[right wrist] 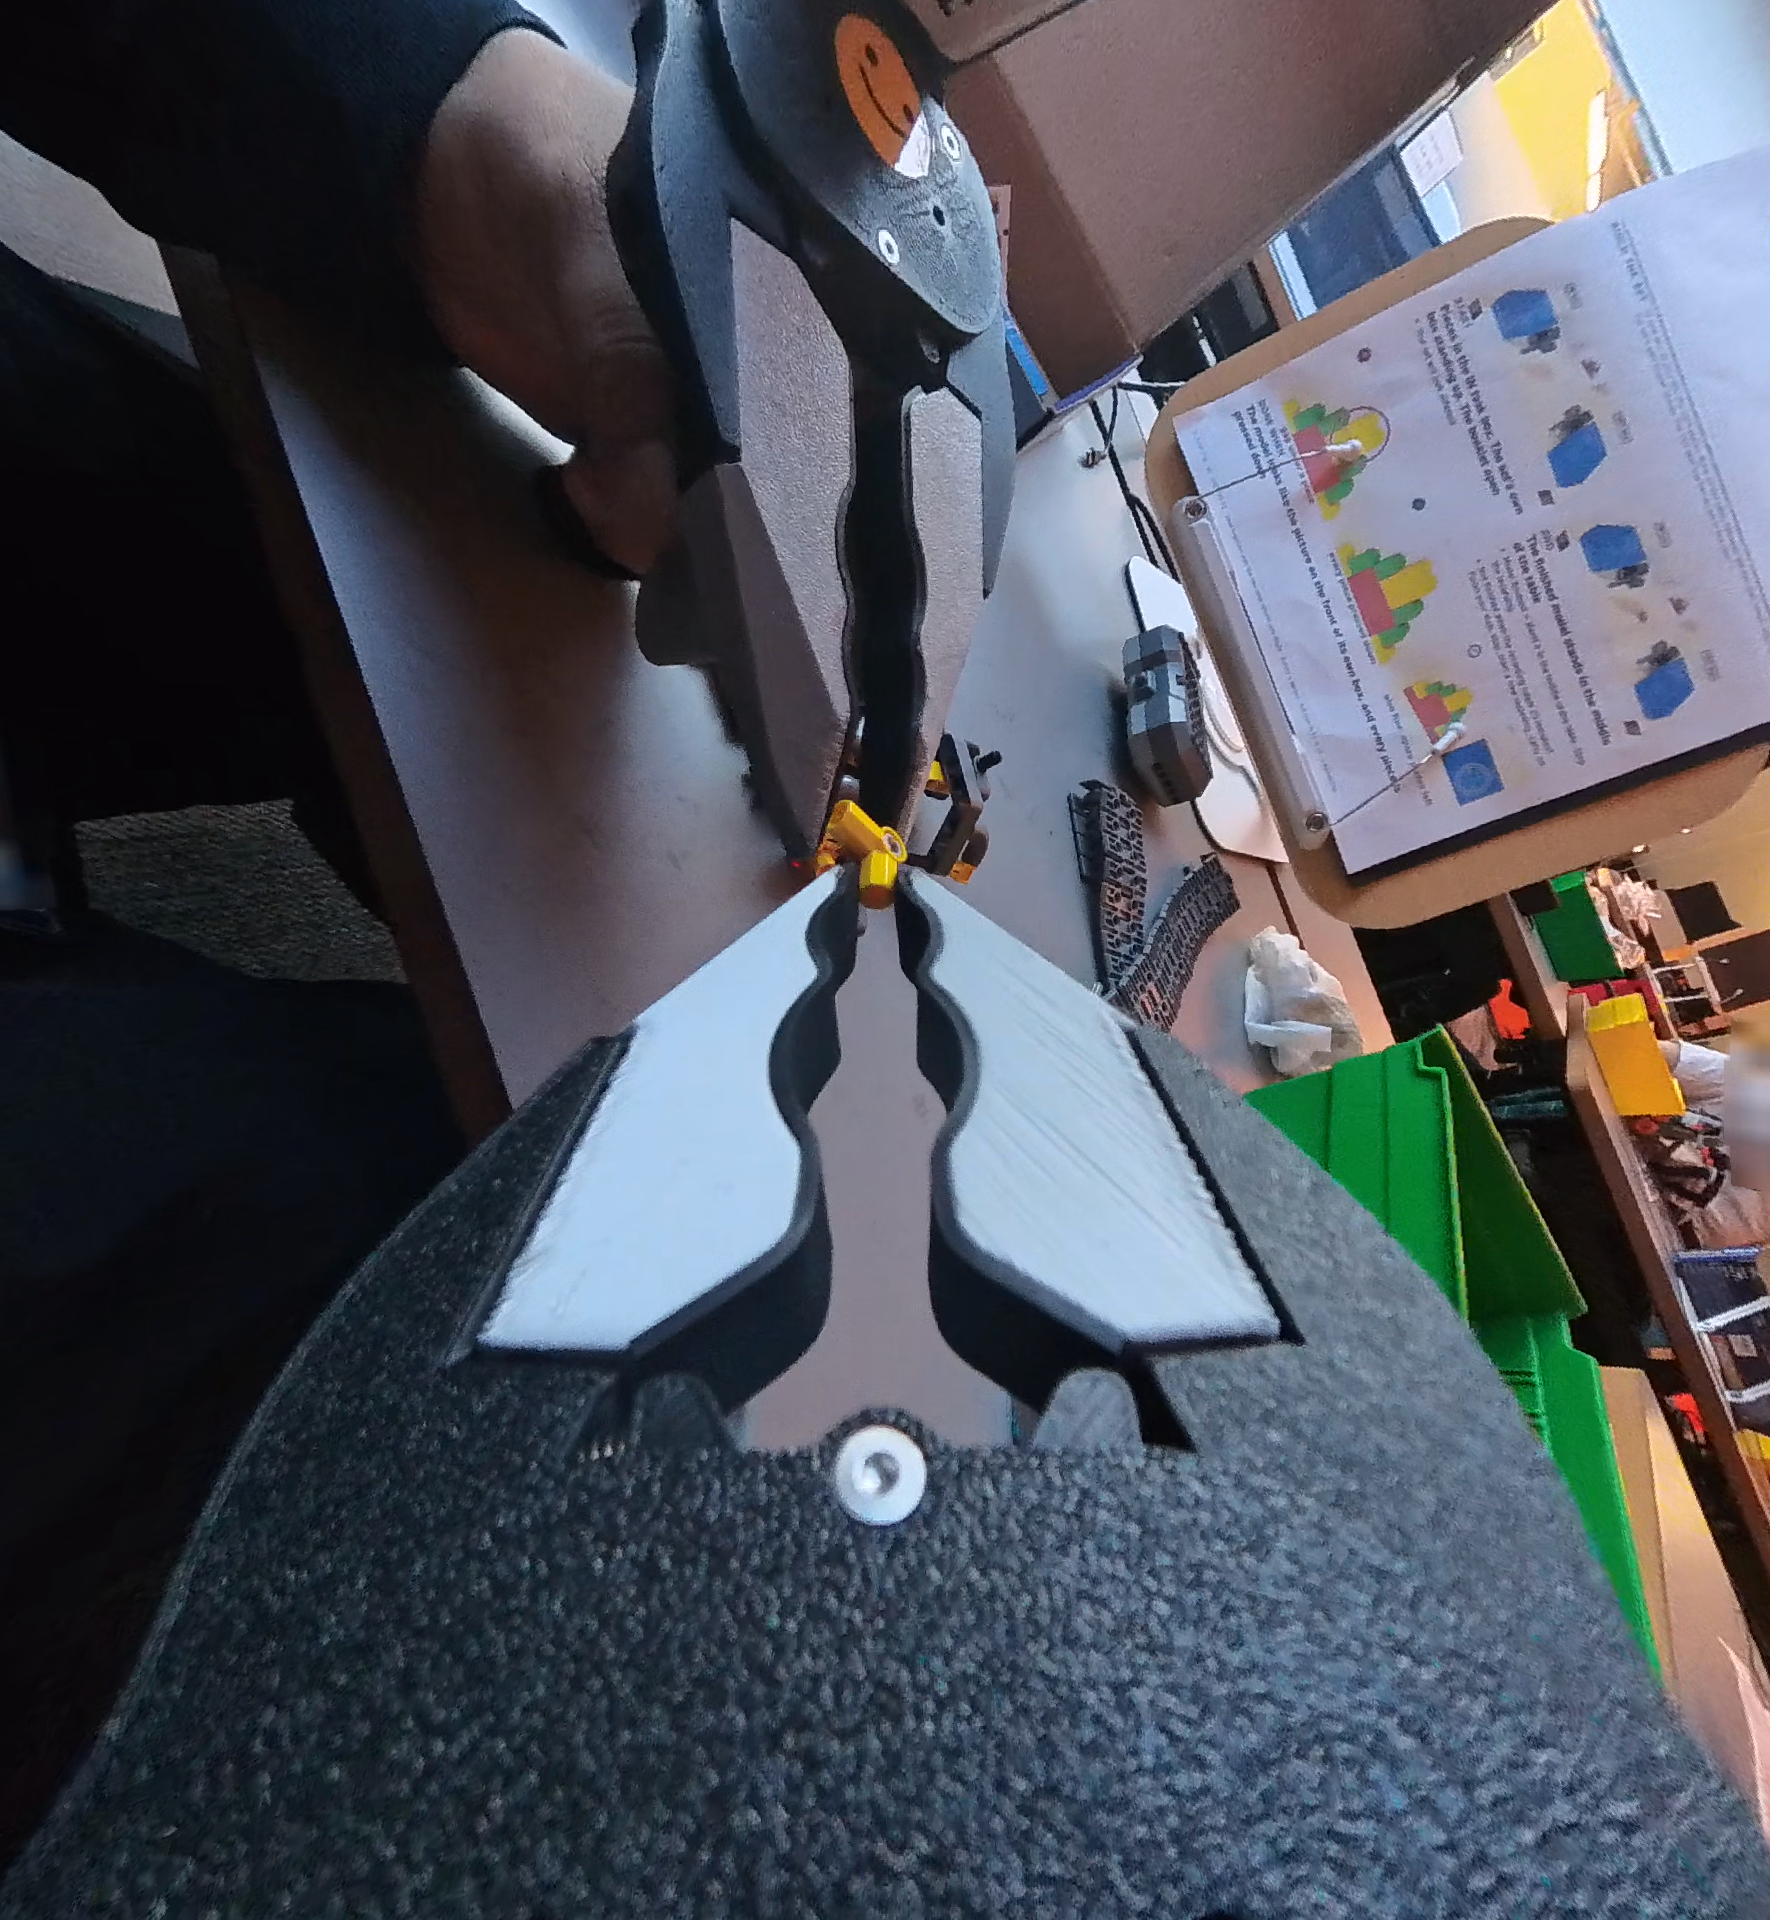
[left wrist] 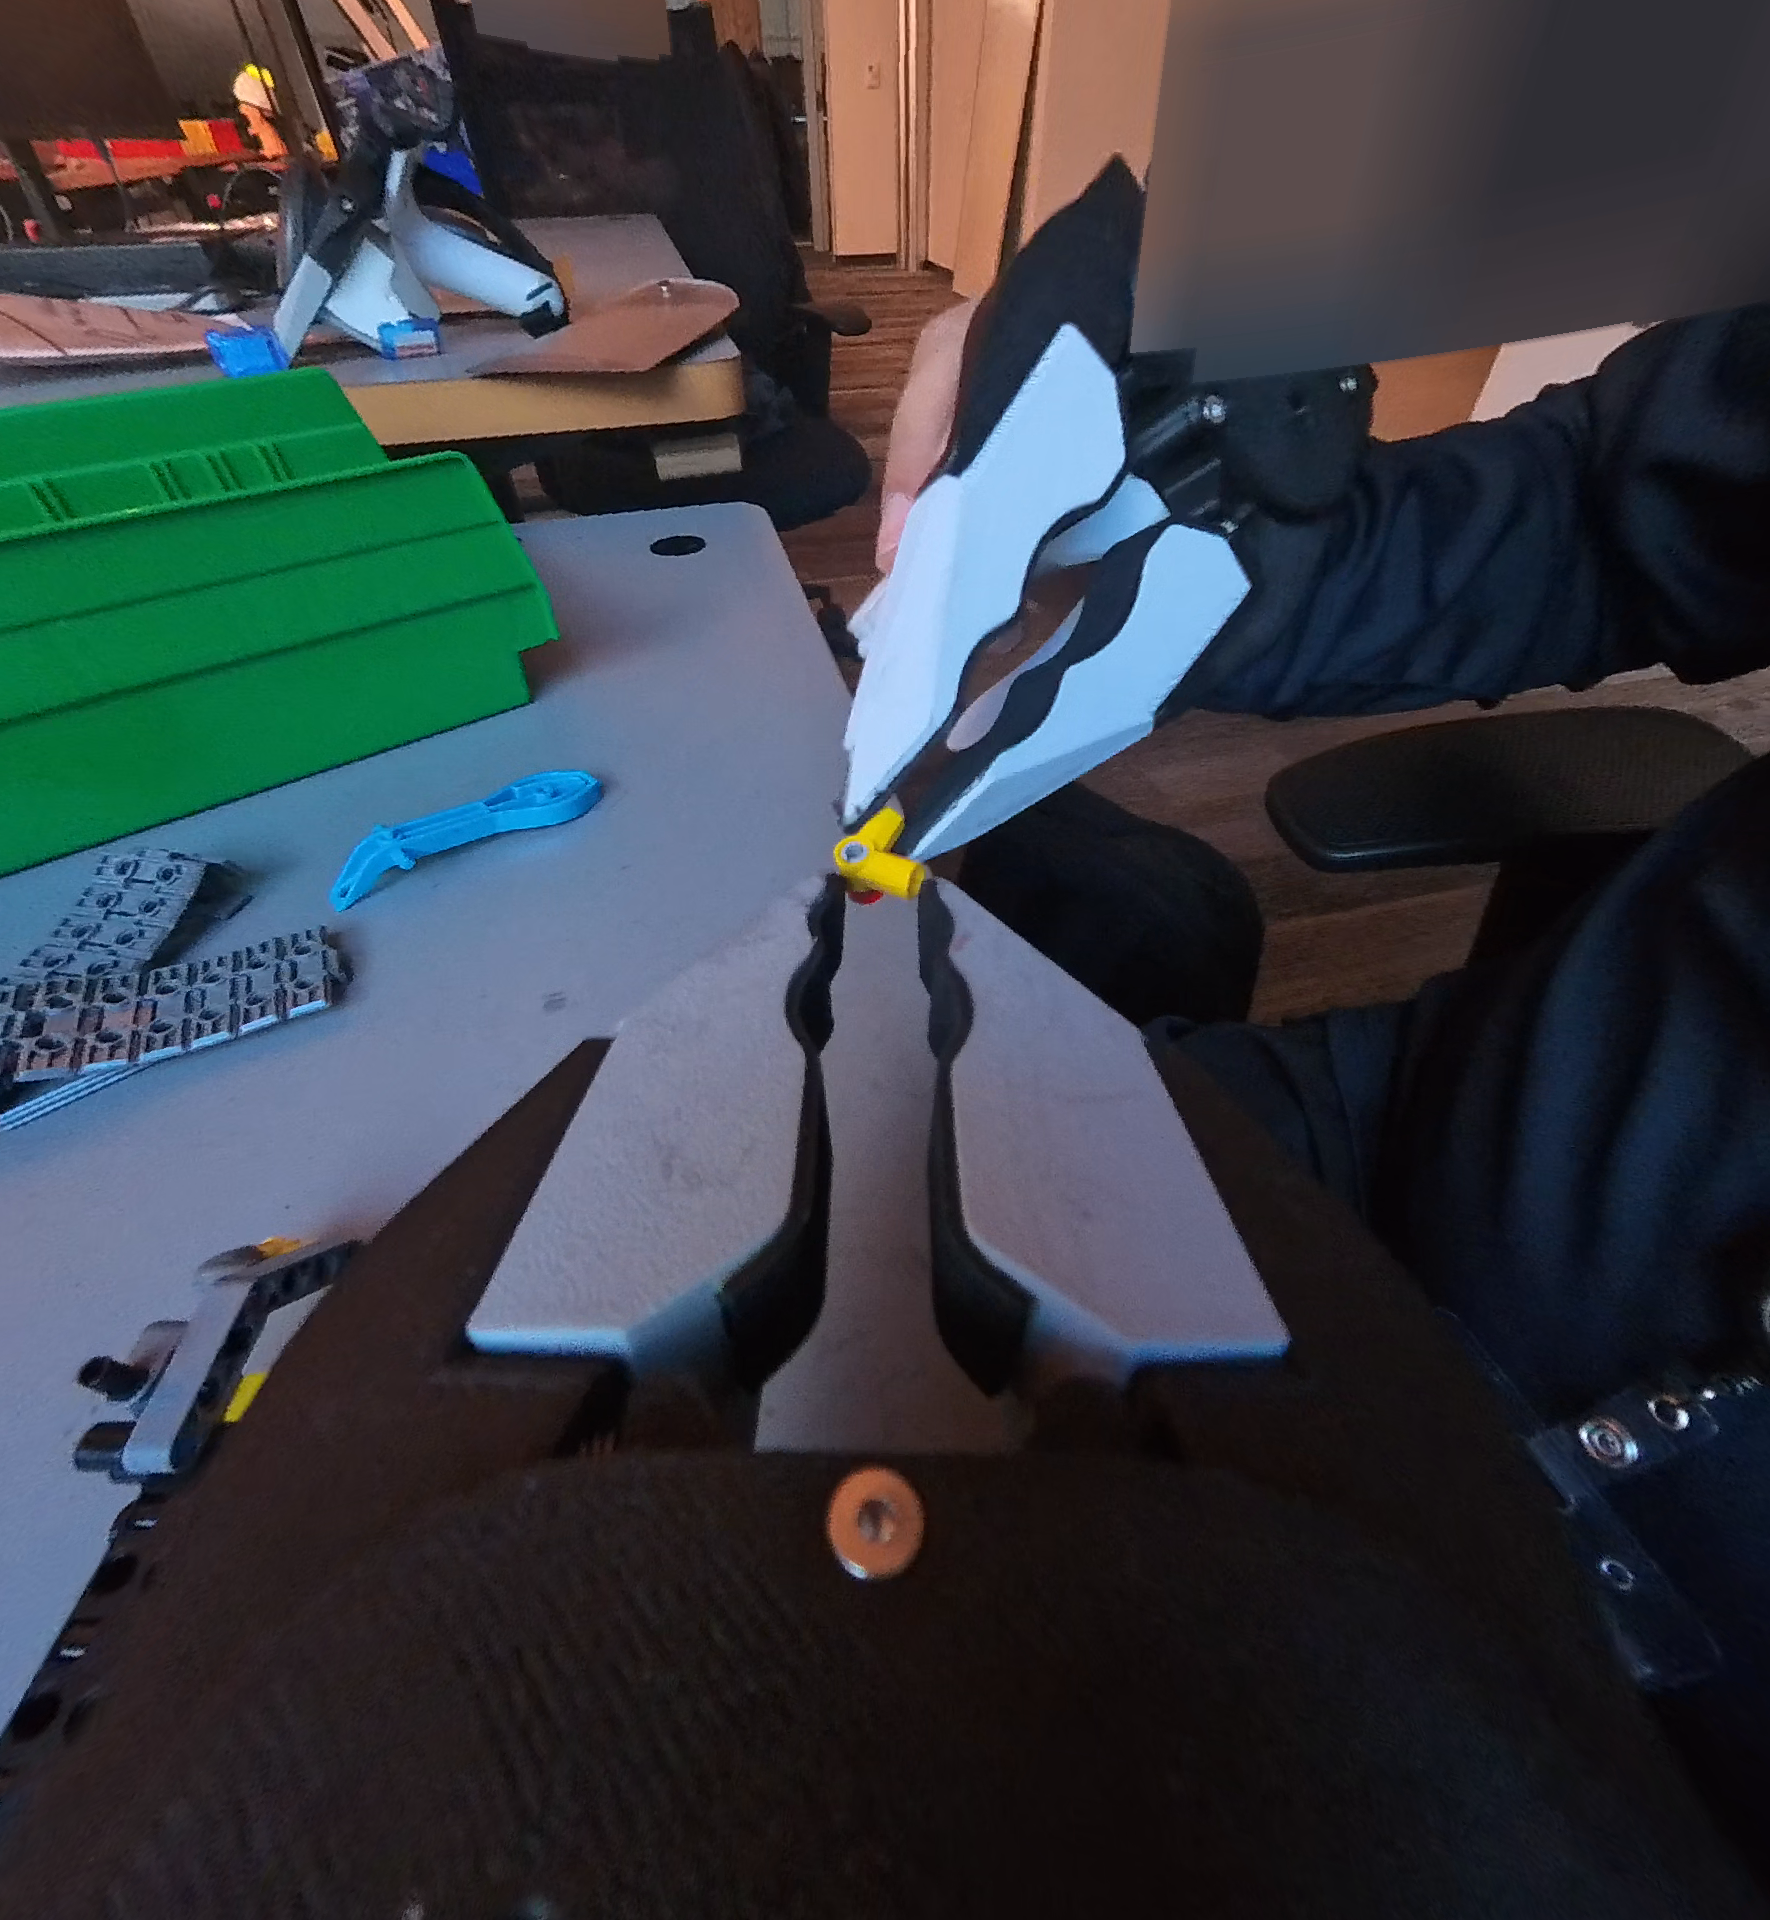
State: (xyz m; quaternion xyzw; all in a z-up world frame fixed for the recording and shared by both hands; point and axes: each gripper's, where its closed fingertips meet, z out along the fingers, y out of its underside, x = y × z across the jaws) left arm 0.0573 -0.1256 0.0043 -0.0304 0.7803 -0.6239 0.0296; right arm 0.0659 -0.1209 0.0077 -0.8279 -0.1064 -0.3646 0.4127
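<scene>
A grey table (left wrist: 652, 665) lies under both tools, with a green bin (left wrist: 216, 623) left of the left gripper's jaws. The left gripper (left wrist: 876, 896) and right gripper (right wrist: 873, 896) meet tip to tip, each clamped on a small yellow elbow connector (left wrist: 876, 852) with a red pin; its bent arms point into each.
</scene>
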